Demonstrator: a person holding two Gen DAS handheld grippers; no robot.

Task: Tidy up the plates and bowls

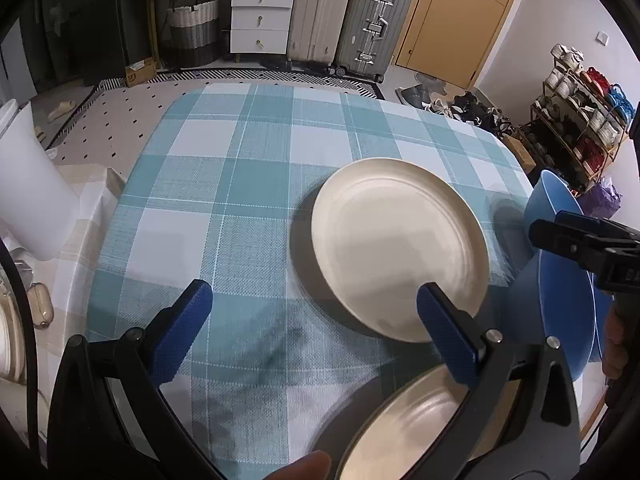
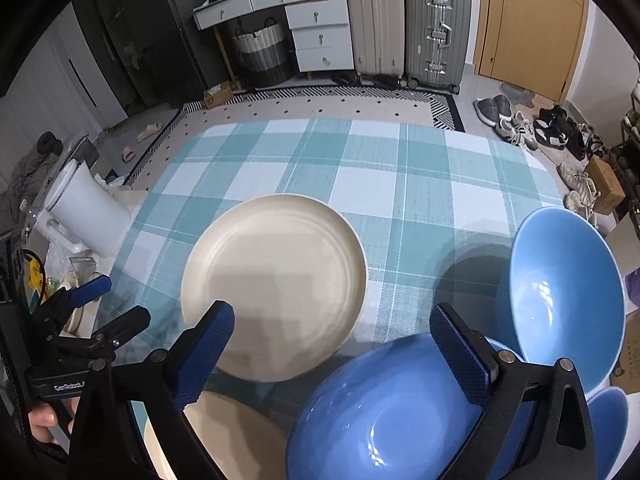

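A cream plate [image 1: 400, 248] [image 2: 276, 284] lies flat on the checked tablecloth [image 1: 240, 184]. A second cream plate [image 1: 408, 428] [image 2: 224, 440] sits nearer, at the table's front edge. My left gripper [image 1: 316, 320] [image 2: 112, 304] is open, its right finger over the first plate's near rim, holding nothing. My right gripper [image 2: 332, 340] [image 1: 548, 228] is open too, hovering above a blue bowl [image 2: 384, 412] with its left finger over the plate's near edge. A second blue bowl [image 2: 568, 296] [image 1: 560, 312] stands to the right, and a third [image 2: 608, 432] peeks in at the bottom right.
A white plastic jug [image 1: 32, 184] [image 2: 88, 216] stands off the table's left side among clutter. Suitcases [image 2: 404, 20] and drawers line the far wall. Shoes [image 2: 552, 128] lie on the floor at right. A hand [image 2: 44, 420] holds the left gripper.
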